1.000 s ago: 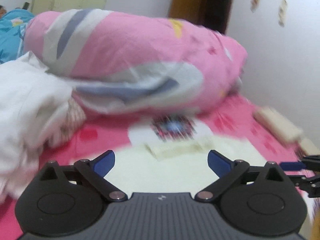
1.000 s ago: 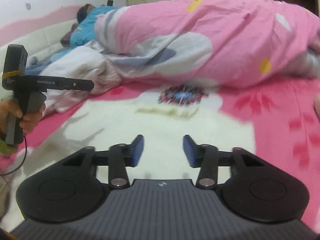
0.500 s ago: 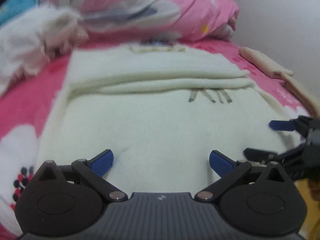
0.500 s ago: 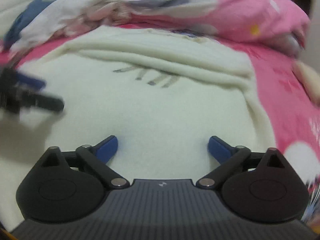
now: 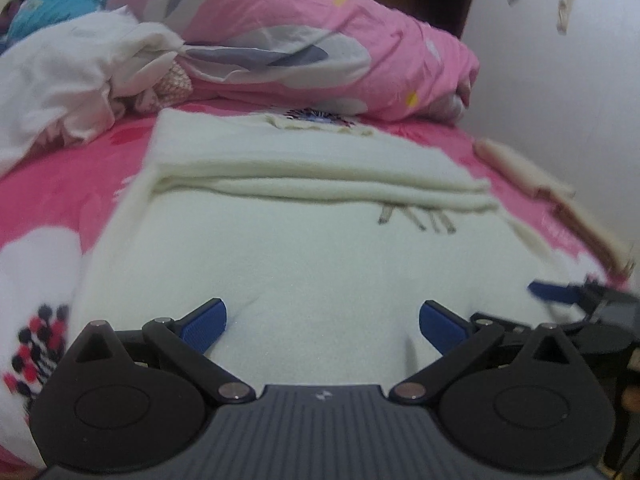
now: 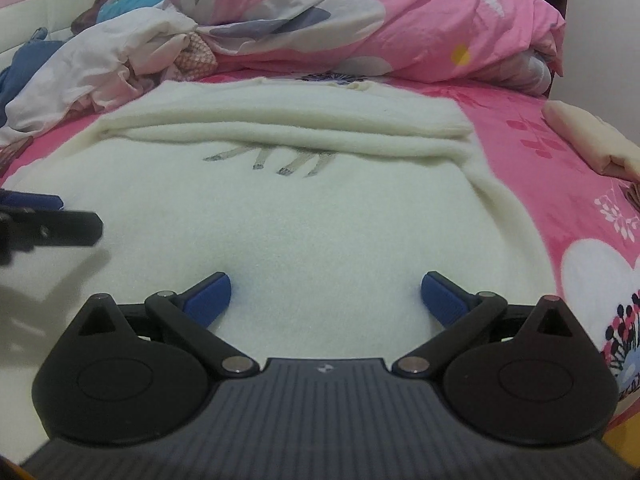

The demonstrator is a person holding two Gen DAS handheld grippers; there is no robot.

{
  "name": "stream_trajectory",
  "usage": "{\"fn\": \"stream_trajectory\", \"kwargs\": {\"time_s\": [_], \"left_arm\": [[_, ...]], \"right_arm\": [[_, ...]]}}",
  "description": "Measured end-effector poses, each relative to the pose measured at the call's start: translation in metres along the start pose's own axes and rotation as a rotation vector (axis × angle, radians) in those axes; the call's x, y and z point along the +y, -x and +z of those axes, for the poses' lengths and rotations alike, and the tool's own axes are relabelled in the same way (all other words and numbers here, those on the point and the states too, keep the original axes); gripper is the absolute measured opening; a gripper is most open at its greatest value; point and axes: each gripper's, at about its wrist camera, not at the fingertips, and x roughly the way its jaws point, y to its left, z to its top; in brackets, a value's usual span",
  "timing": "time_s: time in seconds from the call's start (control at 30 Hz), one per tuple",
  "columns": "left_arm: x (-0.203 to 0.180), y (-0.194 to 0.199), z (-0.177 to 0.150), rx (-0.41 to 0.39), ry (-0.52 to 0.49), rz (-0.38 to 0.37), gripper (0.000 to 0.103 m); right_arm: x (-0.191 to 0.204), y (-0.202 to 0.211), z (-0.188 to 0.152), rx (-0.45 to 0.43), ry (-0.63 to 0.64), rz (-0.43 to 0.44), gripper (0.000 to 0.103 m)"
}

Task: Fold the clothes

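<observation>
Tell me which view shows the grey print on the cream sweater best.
The right wrist view: the grey print on the cream sweater is sharp and near the centre, under the folded-over band. The left wrist view shows the same print smaller, blurrier and off to the right.

The left claw (image 5: 322, 322) is spread wide, its blue fingertips (image 5: 204, 322) well apart and holding nothing. The right claw (image 6: 326, 300) is equally wide, both held low, side by side, pointing forward.
</observation>
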Motion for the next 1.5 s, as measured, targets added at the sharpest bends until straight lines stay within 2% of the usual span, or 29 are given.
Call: {"fn": "stream_trajectory", "kwargs": {"time_s": [0.1,0.53,0.87,1.07,1.3,1.5], "left_arm": [[0.000,0.002,0.004,0.015,0.021,0.007,0.103],[-0.013,-0.006,0.003,0.063,-0.054,0.193,0.103],[-0.008,-0.006,-0.001,0.053,-0.055,0.158,0.103],[0.000,-0.004,0.000,0.046,-0.010,0.121,0.103],[-0.017,-0.012,-0.002,0.093,-0.137,0.196,0.103],[-0.014,-0.011,-0.003,0.093,-0.144,0.185,0.103]], "right_arm": [[0.002,0.001,-0.001,-0.009,-0.003,-0.010,0.102],[0.002,0.003,-0.005,-0.032,-0.008,-0.014,0.102],[0.005,0.008,-0.008,-0.046,-0.006,-0.043,0.102],[0.001,0.010,-0.009,-0.052,-0.022,-0.024,0.102],[0.000,0.010,-0.010,-0.048,-0.009,-0.011,0.102],[-0.001,0.008,-0.006,-0.025,-0.013,-0.008,0.102]]}}
